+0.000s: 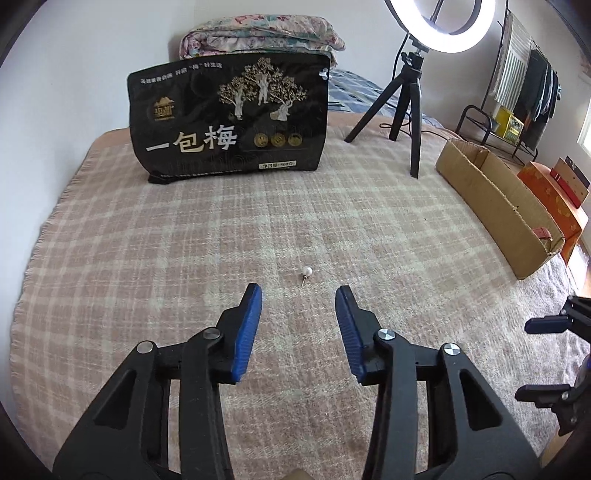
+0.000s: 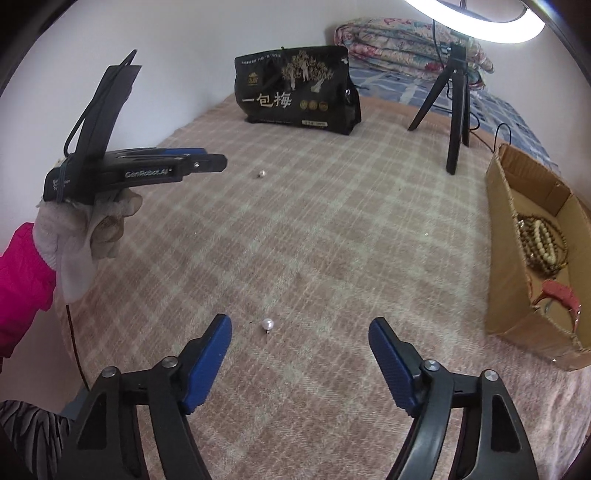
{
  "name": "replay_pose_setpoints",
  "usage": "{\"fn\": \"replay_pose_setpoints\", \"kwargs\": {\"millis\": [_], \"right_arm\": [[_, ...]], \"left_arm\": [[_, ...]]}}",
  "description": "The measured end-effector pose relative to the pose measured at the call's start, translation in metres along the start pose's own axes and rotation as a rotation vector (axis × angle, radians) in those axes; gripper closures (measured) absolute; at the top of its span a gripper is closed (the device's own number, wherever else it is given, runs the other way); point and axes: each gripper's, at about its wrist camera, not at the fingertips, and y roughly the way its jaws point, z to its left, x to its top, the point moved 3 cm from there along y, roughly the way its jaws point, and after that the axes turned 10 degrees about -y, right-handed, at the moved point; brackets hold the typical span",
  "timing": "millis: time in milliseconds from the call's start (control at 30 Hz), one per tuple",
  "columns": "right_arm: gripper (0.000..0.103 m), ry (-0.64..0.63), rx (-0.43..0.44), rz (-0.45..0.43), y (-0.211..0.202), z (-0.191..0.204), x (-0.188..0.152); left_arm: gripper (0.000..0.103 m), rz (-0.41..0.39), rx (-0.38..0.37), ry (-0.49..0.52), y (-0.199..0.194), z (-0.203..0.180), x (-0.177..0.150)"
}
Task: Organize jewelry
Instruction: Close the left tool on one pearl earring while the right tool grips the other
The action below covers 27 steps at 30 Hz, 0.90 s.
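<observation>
A pearl stud earring point(image 1: 306, 272) lies on the plaid blanket point(image 1: 184, 236) just ahead of my open, empty left gripper point(image 1: 298, 297). In the right wrist view a second pearl earring point(image 2: 267, 325) lies just ahead of my open, empty right gripper point(image 2: 300, 326), nearer its left finger. The first pearl earring point(image 2: 261, 173) shows farther off, in front of the left gripper point(image 2: 218, 162), which hovers above the blanket point(image 2: 332, 229). A cardboard box point(image 2: 517, 295) at the right holds a beaded bracelet point(image 2: 541, 245) and a red piece point(image 2: 559, 293).
A black snack bag point(image 1: 229, 118) stands upright at the back of the bed. A black tripod point(image 1: 400, 107) with a ring light point(image 1: 439, 26) stands to its right. The cardboard box point(image 1: 491, 199) lies along the right edge. Folded quilts point(image 1: 258, 35) sit behind.
</observation>
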Motion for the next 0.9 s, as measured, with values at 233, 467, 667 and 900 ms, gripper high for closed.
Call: {"fn": "replay_pose_setpoints", "kwargs": {"millis": [233,467,667,900], "right_arm": [[0.049,-0.031,0.047,0.026,0.015,0.009,-0.003],[0.065,-0.063,0.059,0.037,0.031,0.019,0.001],[0.069,-0.073,0.052,0.041,0.037,0.02,0.005],[0.072,-0.071,0.053,0.041,0.04,0.018,0.005]], "left_arm": [[0.066,0.043,-0.02,0.003,0.023,-0.003,-0.002],[0.071,0.046,-0.009,0.039,0.037,-0.007,0.001],[0.072,0.05,0.0,0.079,0.048,-0.013,0.006],[0.077,0.061,0.019,0.101,0.06,-0.016,0.004]]}}
